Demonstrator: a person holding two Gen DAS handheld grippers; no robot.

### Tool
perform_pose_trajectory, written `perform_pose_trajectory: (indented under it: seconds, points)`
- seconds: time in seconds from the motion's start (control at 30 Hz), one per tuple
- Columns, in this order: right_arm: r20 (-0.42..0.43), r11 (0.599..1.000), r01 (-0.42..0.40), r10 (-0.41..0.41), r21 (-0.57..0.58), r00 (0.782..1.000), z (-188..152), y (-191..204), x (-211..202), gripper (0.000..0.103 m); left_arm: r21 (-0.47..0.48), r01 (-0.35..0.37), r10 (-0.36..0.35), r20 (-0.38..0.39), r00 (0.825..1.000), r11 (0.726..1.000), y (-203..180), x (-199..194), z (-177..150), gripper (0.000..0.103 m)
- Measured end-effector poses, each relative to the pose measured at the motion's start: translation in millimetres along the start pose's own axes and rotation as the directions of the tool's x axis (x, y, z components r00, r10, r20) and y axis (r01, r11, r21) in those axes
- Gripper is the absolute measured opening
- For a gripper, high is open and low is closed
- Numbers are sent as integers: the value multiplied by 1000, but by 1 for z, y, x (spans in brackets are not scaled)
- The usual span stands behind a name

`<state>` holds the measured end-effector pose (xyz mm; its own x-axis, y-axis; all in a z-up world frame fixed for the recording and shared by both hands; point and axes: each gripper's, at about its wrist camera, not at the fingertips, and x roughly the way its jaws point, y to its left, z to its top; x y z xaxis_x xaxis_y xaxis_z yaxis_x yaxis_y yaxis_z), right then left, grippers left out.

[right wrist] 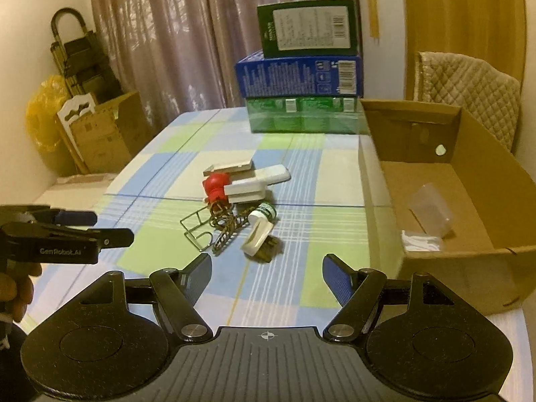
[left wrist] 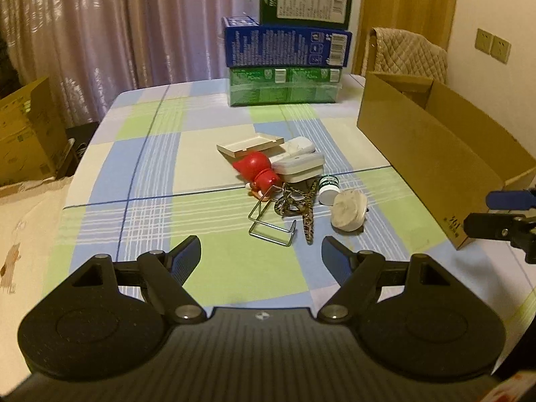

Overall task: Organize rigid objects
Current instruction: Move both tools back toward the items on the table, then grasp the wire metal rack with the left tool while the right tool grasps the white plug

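I am at the approach, nothing picked up yet. My left gripper (left wrist: 261,251) and my right gripper (right wrist: 267,268) both stand apart and empty above the checked tablecloth (left wrist: 144,167). The pile of small objects (left wrist: 284,181) lies at twelve o'clock of each, the pale round puck (left wrist: 348,212) nearest my left. The cardboard box (right wrist: 475,181) waits at two o'clock from my right. Next, I judge, I must lower over one piece and close.

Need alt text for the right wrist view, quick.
Open right gripper hovers empty over a checked tablecloth, facing a pile of small items: red figurine, white remote, wire stand. Open cardboard box sits right; left gripper enters from left.
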<state>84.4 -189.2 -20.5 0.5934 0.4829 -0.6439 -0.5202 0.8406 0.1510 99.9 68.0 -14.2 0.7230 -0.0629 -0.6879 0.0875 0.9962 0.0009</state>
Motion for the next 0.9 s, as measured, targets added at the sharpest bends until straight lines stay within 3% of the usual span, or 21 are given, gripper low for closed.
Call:
perform_pose_trajectory:
  seconds: [0.4, 0.63, 0.9]
  points:
    - [-45, 995, 26, -30, -92, 999, -8, 4, 63, 70, 147, 91, -93, 6, 996, 985, 5, 61, -4, 76]
    - [-47, 977, 28, -39, -210, 998, -11, 13, 100, 70, 147, 105, -104, -16, 994, 984, 14, 90, -10, 76]
    - [-57, 982, 47, -58, -184, 997, -9, 5, 123, 70, 274, 124, -123, -23, 992, 954, 4, 117, -2, 75]
